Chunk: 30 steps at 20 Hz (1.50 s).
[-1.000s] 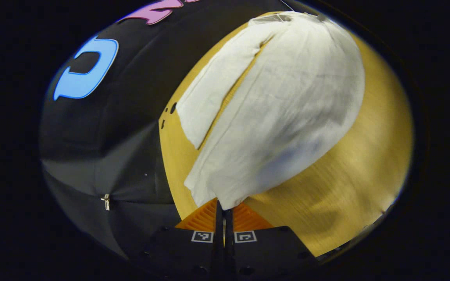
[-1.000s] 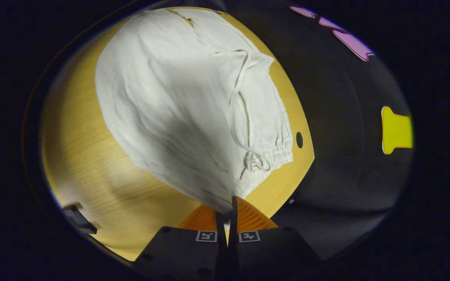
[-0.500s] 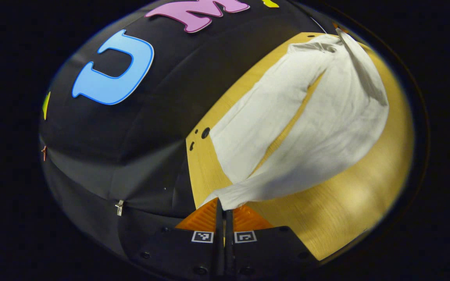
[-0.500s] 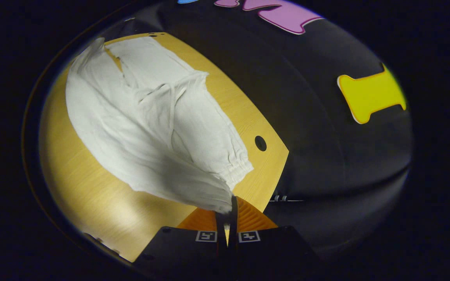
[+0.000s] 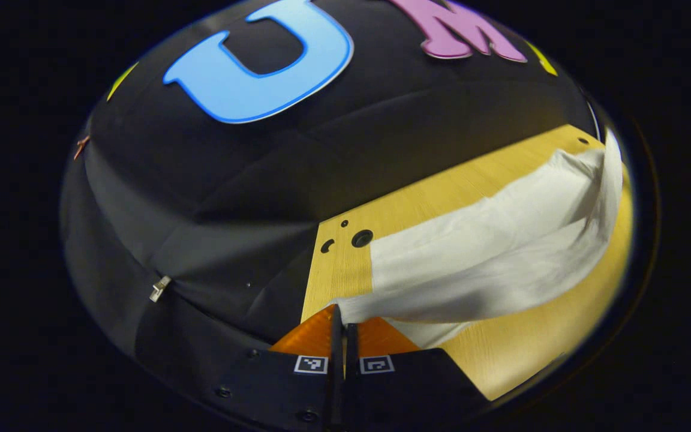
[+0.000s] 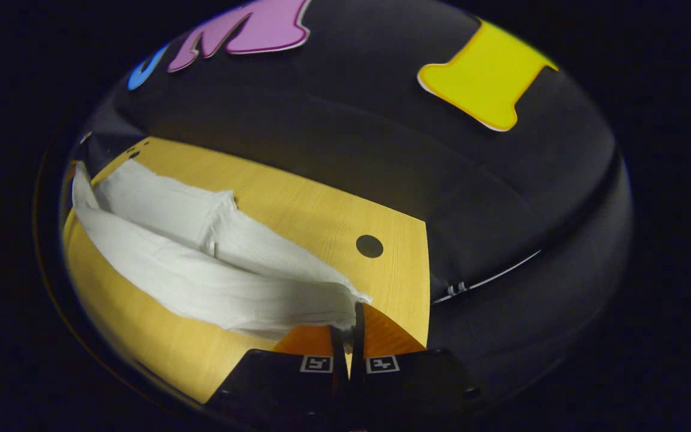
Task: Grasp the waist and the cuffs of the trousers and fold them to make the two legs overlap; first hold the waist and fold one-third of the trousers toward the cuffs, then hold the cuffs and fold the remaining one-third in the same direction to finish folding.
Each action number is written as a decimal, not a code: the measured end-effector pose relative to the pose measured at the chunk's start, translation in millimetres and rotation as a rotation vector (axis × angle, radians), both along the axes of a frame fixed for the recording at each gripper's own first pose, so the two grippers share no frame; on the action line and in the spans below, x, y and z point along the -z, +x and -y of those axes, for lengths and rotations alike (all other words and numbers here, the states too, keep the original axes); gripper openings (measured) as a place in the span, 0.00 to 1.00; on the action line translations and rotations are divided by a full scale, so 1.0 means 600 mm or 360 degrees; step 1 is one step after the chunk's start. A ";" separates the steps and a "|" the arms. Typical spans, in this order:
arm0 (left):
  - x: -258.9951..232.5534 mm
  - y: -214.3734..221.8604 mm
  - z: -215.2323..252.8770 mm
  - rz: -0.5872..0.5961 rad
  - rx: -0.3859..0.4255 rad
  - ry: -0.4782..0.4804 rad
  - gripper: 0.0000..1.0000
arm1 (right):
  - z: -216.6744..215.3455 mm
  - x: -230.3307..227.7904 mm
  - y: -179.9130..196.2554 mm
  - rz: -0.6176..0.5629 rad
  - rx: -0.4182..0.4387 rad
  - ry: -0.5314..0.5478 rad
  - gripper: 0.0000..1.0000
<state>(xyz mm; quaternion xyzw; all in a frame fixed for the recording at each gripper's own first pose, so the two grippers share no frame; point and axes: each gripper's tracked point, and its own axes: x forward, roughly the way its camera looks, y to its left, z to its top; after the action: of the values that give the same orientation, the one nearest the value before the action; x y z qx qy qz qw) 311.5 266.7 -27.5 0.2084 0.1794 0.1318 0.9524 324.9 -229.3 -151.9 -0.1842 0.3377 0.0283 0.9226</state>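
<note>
low over the wooden table (image 5: 525, 354), both grippers are pinching the white trousers (image 5: 489, 258): left gripper (image 5: 342, 315) and right gripper (image 6: 350, 315) aiming level.

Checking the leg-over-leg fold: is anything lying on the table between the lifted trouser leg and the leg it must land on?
Nothing visible. The lifted leg, pinched by both claws, hangs over the flat leg on the table; only bare fabric and wood lie between.

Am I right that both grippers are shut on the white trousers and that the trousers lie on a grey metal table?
Not quite. The table is yellow wood, not grey metal, as the right gripper view shows. The rest holds: the left gripper and right gripper are each shut on the white trousers.
</note>
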 end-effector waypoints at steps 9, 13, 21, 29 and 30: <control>0.080 0.164 -0.011 -0.0115 -0.0151 -0.0499 0.07 | -0.021 0.071 0.130 -0.0089 0.0178 0.0138 0.08; 0.131 0.168 -0.028 -0.0189 -0.0292 -0.0520 0.17 | -0.003 0.108 0.143 -0.0112 0.0284 0.0122 0.35; 0.075 0.146 -0.027 -0.0022 -0.0311 -0.0467 0.97 | 0.012 0.099 0.116 -0.0062 0.0516 0.0381 0.98; 0.005 0.023 0.049 0.0131 -0.0180 -0.0507 0.97 | 0.060 0.113 0.047 0.0045 0.0823 0.0625 0.99; 0.001 0.004 0.060 0.0139 -0.0167 -0.0519 0.97 | 0.062 0.121 0.040 0.0034 0.0842 0.0645 0.99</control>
<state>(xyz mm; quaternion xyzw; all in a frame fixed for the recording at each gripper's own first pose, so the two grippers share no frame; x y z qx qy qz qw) 314.1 230.5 -28.2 0.0357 0.1676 0.1594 0.9722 349.0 -266.6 -224.5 0.0968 0.3515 -0.1474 0.9194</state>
